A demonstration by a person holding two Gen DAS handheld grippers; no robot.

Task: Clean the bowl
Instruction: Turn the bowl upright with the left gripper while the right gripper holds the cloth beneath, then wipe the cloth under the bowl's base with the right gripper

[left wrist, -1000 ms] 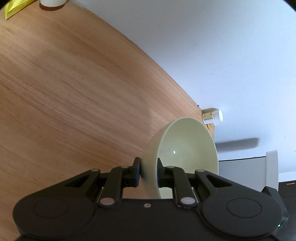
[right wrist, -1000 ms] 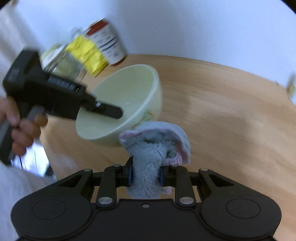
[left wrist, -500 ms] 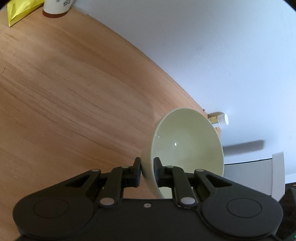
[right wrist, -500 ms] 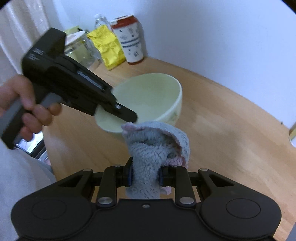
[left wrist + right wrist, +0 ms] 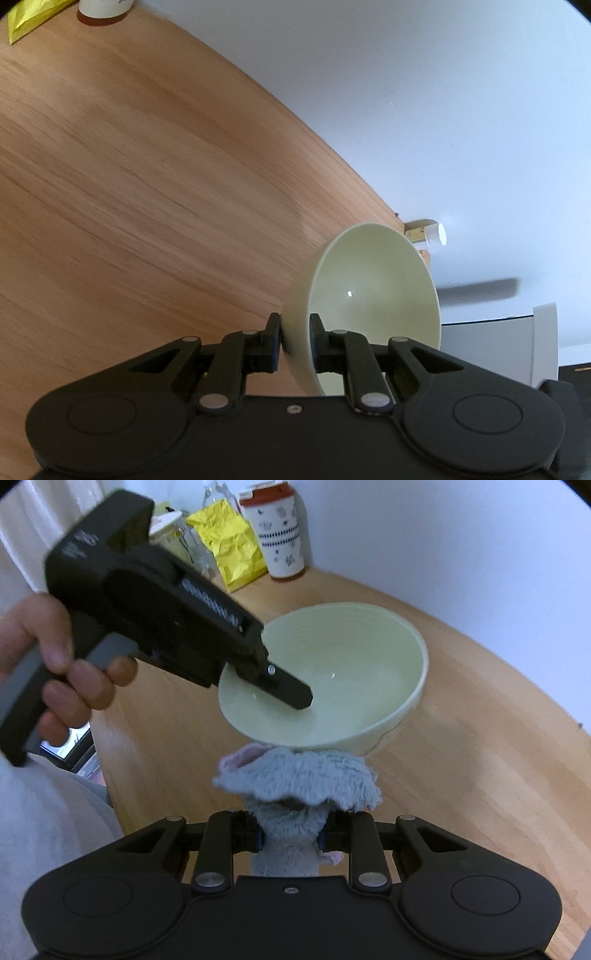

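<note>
A pale green bowl is held tilted above the wooden table, its opening toward the right wrist camera. My left gripper is shut on the bowl's rim, one finger inside and one outside; in the right wrist view it reaches in from the left. My right gripper is shut on a fluffy grey cloth with a pink edge. The cloth's top sits just under the bowl's near rim. The bowl's inside looks smooth and shiny.
A wooden table lies under both grippers. At its far corner stand a red-lidded patterned canister, a yellow foil bag and glass jars. A small white-capped bottle sits at the table's other edge by the white wall.
The right gripper with the cloth has come closer under the bowl. The bowl has risen and tipped more toward the right gripper. Both grips are unchanged.
</note>
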